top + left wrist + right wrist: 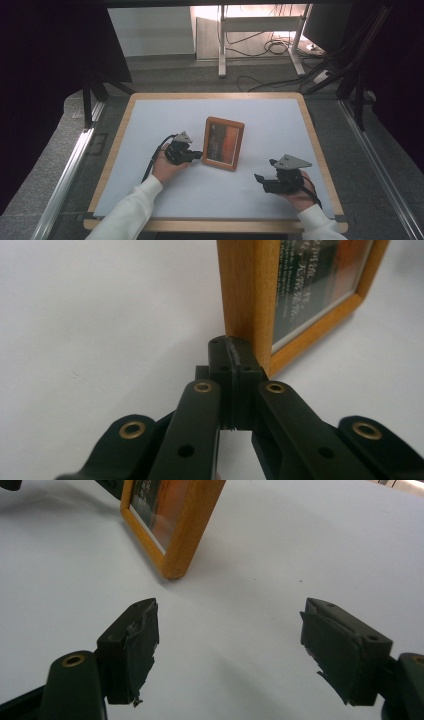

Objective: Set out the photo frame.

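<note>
Nearest me, my right gripper [263, 180] sat low on the white table top [150, 125], jaws spread wide and holding nothing. The wooden picture frame [223, 143] lay forward and to the left of it, apart, with bare table between. In the right gripper view the frame's [172, 520] near corner stood ahead and left of the gap between my pads [135, 645].

My left gripper [196, 154] was the closer one to the frame: its tips met the frame's left edge. In the left gripper view the jaws were pressed together, pad against pad, right at the lower part of the frame's [247, 295] side rail. I could not tell whether they pinched a thin lip of it or only butted against the wood.

The frame stood propped near upright, tilted a little, long axis vertical, glass facing me and slightly right. It stood about mid-table.

Judgement: the next move hinges on that left-edge contact, since the left hand is nearest and already there.

Room: open table all round the frame, most behind it and to its right. The table's wooden rim [312, 131] was well off from the frame.
</note>
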A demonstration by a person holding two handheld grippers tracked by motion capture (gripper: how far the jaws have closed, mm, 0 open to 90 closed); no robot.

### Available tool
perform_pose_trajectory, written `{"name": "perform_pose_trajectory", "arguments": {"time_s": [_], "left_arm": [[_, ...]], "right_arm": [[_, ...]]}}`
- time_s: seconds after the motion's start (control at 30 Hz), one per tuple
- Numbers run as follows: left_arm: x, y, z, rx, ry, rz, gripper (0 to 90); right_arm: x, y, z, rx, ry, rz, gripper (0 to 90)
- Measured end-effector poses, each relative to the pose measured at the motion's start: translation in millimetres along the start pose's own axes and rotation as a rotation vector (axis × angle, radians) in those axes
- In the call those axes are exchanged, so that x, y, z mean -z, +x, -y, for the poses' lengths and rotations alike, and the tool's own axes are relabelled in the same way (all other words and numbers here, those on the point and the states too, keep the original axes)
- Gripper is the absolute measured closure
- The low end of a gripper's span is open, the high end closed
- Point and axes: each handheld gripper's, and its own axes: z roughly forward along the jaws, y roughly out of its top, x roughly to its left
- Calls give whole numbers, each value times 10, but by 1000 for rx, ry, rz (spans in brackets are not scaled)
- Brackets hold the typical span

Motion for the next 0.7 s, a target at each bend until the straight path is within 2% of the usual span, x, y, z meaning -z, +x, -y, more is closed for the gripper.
{"name": "perform_pose_trajectory", "arguments": {"time_s": [0.3,0.7], "left_arm": [[14,-73,14,-24,11,15,900],[3,-106,24,-29,16,20,900]], "right_arm": [[0,0,3,5,4,1,235],[0,-2,6,7,6,1,235]]}}
